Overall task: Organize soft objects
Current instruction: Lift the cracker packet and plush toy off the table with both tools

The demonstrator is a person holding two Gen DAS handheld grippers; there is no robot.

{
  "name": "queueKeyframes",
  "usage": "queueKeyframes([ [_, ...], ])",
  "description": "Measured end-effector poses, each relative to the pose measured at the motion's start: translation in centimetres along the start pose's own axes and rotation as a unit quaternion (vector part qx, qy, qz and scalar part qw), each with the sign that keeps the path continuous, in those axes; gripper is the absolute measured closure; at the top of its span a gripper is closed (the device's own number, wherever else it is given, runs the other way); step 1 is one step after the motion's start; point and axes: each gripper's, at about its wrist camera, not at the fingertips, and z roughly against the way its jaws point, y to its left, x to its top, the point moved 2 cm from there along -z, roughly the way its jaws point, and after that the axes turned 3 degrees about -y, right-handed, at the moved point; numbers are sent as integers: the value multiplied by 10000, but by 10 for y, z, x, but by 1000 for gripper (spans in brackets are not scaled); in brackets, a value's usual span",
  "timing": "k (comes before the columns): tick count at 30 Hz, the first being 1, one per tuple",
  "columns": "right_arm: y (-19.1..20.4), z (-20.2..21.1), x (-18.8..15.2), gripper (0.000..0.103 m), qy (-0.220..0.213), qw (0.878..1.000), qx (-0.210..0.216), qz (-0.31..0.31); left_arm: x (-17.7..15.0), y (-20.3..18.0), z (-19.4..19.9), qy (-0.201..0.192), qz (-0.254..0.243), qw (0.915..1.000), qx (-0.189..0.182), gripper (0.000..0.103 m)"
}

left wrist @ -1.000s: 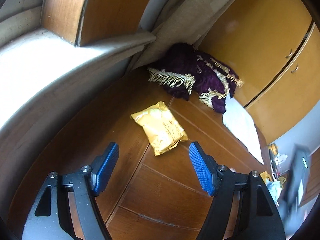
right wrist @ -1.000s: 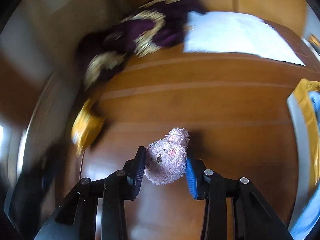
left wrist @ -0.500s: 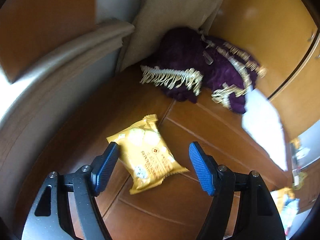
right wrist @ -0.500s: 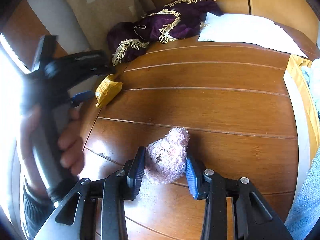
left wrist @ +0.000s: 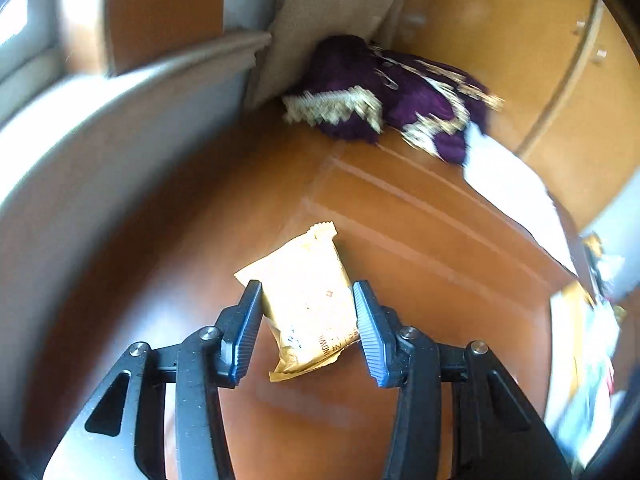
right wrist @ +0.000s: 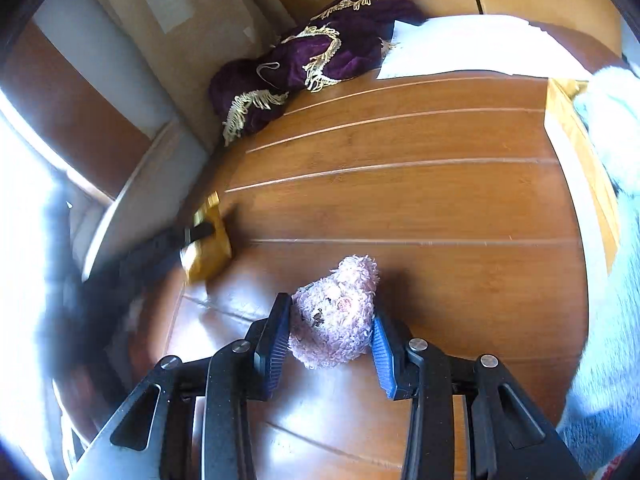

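Surface [right wrist: 420, 200]: brown wood with pale grooves running across it, glare patches along the near edge. Carries everything below.

White sheet [right wrist: 472, 52], paper or cloth, can't tell which, lies flat at the far right corner, touching the purple cloth. Also visible in the left wrist view [left wrist: 508, 192].

Purple cloth [right wrist: 316, 60] with gold fringe is bunched in the far left corner, against the beige wall panel [right wrist: 160, 32]. Left wrist view shows it too [left wrist: 384, 92], blurred.

Light blue fuzzy fabric [right wrist: 608, 152] runs along the right edge of the surface, partly out of shot. A yellow-edged item sits just beside it; can't tell what it is.

Snack bag [left wrist: 308, 300], gold foil with dark print, lies flat near the left edge of the surface, about midway back. Left gripper [left wrist: 308, 312] straddles it, one blue pad on each side. Pads look right at the bag's edges, but the bag isn't visibly squeezed, so I can't tell whether it's clamped or just bracketed. Right wrist view shows the bag [right wrist: 208, 252] with a dark blurred finger across it.

Pink plush toy [right wrist: 336, 312], fuzzy, small dark and red face marks, sits near the front edge of the surface toward the middle. Right gripper [right wrist: 332, 332] is closed on it, both blue pads pressed into the plush sides. Toy's shadow falls on the wood just behind it.
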Motion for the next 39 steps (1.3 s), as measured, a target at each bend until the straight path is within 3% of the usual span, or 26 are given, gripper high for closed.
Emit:
queueKeyframes([
  [5, -4, 20, -19, 64, -155, 9996, 185, 140, -53, -7, 42, -153, -274, 9981, -536, 59],
  [11, 0, 37, -34, 64, -492, 9972, 144, 549, -77, -30, 57, -185, -732, 9958, -523, 59],
  [17, -2, 33, -34, 64, -420, 9980, 100, 453, -83, -35, 52, -349, -671, 9962, -426, 53],
  [32, -11, 25, -36, 62, -257, 9993, 217, 188, -86, -41, 51, -395, -887, 9944, -414, 53],
  [39, -9, 25, -38, 62, -248, 9992, 219, 234, -86, -41, 52, -429, -886, 9938, -513, 58],
])
